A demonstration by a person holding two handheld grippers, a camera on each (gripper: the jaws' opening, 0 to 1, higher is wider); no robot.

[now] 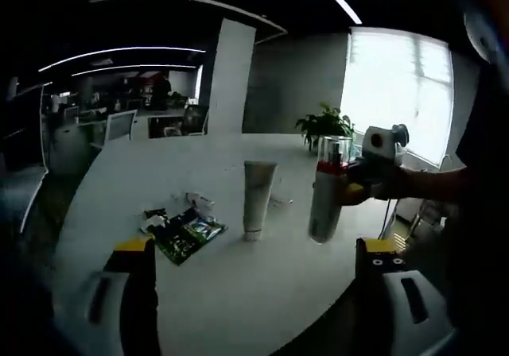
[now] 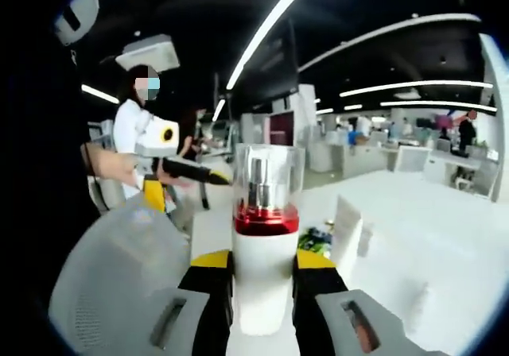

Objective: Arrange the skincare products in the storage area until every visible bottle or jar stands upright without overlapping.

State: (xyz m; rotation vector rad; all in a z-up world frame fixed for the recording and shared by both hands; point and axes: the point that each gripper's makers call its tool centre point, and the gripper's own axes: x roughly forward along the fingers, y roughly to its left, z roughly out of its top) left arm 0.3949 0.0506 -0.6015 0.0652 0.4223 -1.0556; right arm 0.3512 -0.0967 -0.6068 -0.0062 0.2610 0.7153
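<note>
we see right gripper point(image 2: 262, 280) clamped on bottle point(image 2: 266, 245), held above table point(image 1: 238, 284), left gripper point(image 1: 258, 265) jaws wide apart, nothing held, tube point(image 1: 257, 197) upright on table beside packets point(image 1: 184, 230)

The white pump bottle point(image 2: 266, 280) looks like smooth matt plastic, with a clear glossy cap point(image 2: 268, 177) over a shiny metallic pump and a glossy red collar. At ten o'clock from it in the left gripper view, the white tube point(image 1: 258, 198) seems soft matt plastic. At nine o'clock, the sachets point(image 1: 186, 232) look like glossy foil. The white table point(image 1: 238, 292) is smooth, faintly sheened.
</note>
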